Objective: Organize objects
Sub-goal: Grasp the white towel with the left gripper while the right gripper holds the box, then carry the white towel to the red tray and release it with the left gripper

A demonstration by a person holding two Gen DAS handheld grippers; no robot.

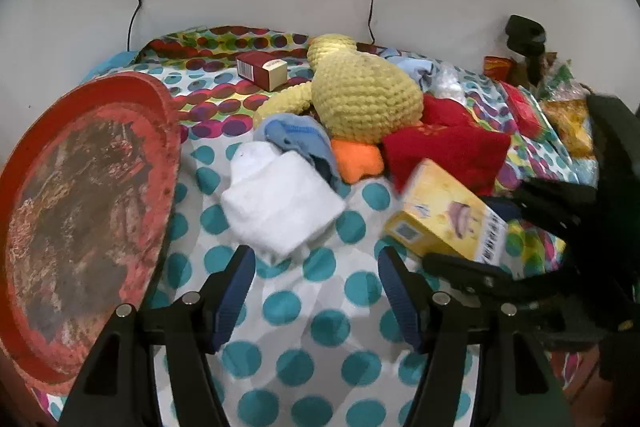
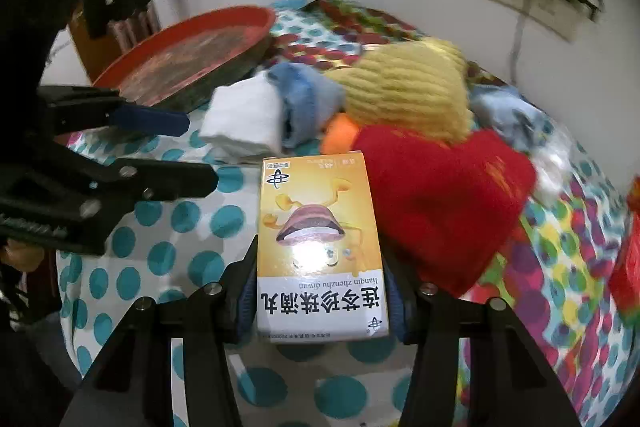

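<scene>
Clamping a glossy yellow cardboard box [image 2: 320, 247], the right hand-held gripper [image 2: 320, 291] — left hand-held gripper [image 1: 316, 291] spread wide.

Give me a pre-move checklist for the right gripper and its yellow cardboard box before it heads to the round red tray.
1. Right gripper shut on yellow cardboard box: ok.
2. Box sits straight between the fingers: ok.
3. Left gripper open and empty: ok.
4. Round red tray has free room: ok.
5. Left gripper out of the path to the tray: not ok.
6. Box clear of red plush heart: cannot tell.
</scene>
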